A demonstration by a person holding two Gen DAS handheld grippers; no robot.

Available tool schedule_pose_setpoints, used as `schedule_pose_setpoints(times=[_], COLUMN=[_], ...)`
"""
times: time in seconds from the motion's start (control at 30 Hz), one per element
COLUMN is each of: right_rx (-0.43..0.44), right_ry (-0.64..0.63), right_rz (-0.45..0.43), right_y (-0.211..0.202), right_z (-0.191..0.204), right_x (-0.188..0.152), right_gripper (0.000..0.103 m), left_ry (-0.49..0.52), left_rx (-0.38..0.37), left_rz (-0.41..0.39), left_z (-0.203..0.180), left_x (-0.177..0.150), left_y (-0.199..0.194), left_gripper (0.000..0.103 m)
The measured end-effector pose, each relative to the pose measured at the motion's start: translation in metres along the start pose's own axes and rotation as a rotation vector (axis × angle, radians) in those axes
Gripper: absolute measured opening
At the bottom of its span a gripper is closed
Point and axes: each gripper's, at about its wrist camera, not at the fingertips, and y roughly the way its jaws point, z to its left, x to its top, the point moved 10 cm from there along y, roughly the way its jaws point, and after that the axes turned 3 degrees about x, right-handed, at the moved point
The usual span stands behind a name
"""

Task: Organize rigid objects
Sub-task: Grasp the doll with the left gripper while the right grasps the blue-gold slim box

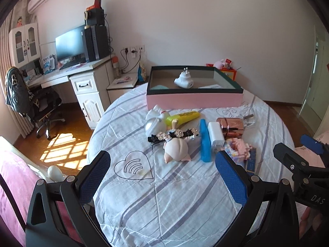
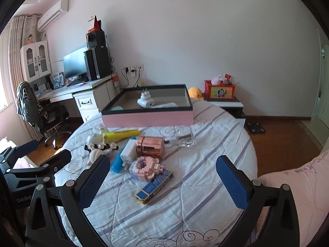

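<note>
Pink box: a shallow pink-sided box (image 1: 194,100) with a dark rim sits at the far edge of the round bed, open at the top.
Inside the box: a white plug adapter (image 1: 183,80) stands with its prongs up; a pale teal item shows in the near left corner and a flat white card to the right.
Loose pile: a cluster of small items lies on the striped bedspread (image 1: 164,205) just in front of the box.
Left of pile: a white figurine (image 1: 155,120) lies beside a yellow tube (image 1: 185,117); a black hair clip with clear flowers (image 1: 173,135) lies across a pink pig figure (image 1: 177,150).
Middle of pile: a blue bar (image 1: 205,142) lies touching a white charger (image 1: 215,134), with a rose-gold cylinder (image 1: 232,128) just to the right.
Right of pile: a clear glass item (image 2: 182,136) lies beyond the cylinder; a pink block model (image 2: 146,167) rests partly on a blue and gold carton (image 2: 154,187).
Left gripper (image 1: 162,177): fingers spread wide, holding nothing, hovering over the bedspread near the pig figure and the embroidered heart (image 1: 133,165).
Right gripper (image 2: 163,182): fingers spread wide, empty, above the carton and block model.
Surroundings: a desk (image 1: 67,73) with a monitor stands at the left, an office chair (image 1: 30,100) beside it.
</note>
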Motion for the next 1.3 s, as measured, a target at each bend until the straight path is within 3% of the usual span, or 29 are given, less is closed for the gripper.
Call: schedule_pose_setpoints(times=[0.2,0.4,0.5,0.57,0.63,1.0,1.17,1.27,1.3], right_rx=[0.019,-0.010,-0.019,-0.047,-0.035,-0.031,-0.015,-0.001,0.002], right_ry=[0.038,-0.017,-0.025,-0.032,-0.022,-0.089,-0.093,-0.087,-0.085], right_rz=[0.142,0.191,0.177,0.173,0.174,0.181,0.178,0.176,0.174], right_y=[0.055,0.074,0.069,0.067,0.068,0.097,0.104,0.104,0.104], right_z=[-0.005,-0.011,-0.022,-0.032,-0.042,-0.047,-0.047,-0.049,-0.049], right_x=[-0.038,-0.055,-0.053,-0.050,-0.048,-0.027,-0.024,-0.023,-0.023], right_gripper=[0.103,0.101,0.082,0.051,0.043,0.045,0.045,0.040,0.038], left_ry=[-0.026,-0.038,-0.039,-0.039,-0.039,-0.052,-0.049,-0.039,-0.028], left_rx=[0.016,0.015,0.010,0.004,-0.005,-0.023,0.011,-0.003,-0.020], left_rz=[0.076,0.116,0.132,0.141,0.150,0.218,0.240,0.233,0.221], left_z=[0.012,0.016,0.014,0.012,0.010,-0.004,-0.006,-0.010,-0.014], left_x=[-0.014,-0.019,-0.021,-0.022,-0.024,-0.024,-0.017,-0.016,-0.016], left_y=[0.034,0.051,0.058,0.061,0.065,0.100,0.122,0.123,0.121], left_gripper=[0.103,0.103,0.103,0.103,0.103,0.103,0.102,0.088,0.074])
